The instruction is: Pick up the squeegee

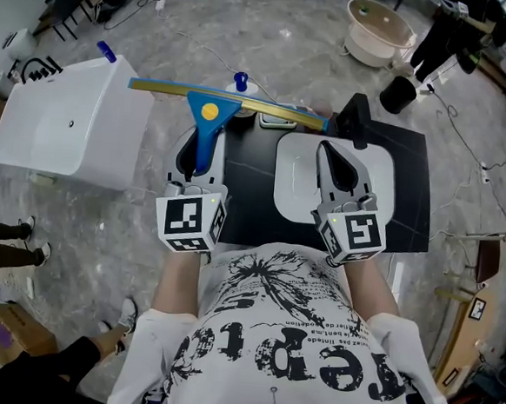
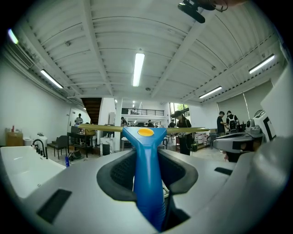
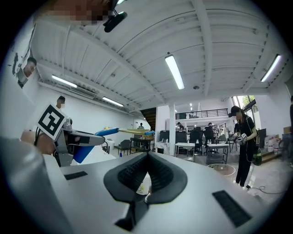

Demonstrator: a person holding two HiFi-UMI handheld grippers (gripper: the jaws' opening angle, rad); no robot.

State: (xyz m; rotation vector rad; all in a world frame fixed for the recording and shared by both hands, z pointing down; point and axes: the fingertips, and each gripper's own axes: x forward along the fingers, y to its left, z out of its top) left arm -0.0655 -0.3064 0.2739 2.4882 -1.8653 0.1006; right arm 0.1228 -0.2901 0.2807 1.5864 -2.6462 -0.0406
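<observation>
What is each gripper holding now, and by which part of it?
The left gripper holds the squeegee by its blue handle; the right gripper is shut and holds nothing.

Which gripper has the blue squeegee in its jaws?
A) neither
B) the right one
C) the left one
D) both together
C: the left gripper is clamped on the blue handle of the squeegee, while the right gripper has its jaws together with nothing between them.

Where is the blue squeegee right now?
In the head view the squeegee is left of centre, its handle clamped in the left gripper, beside the white tub.
</observation>
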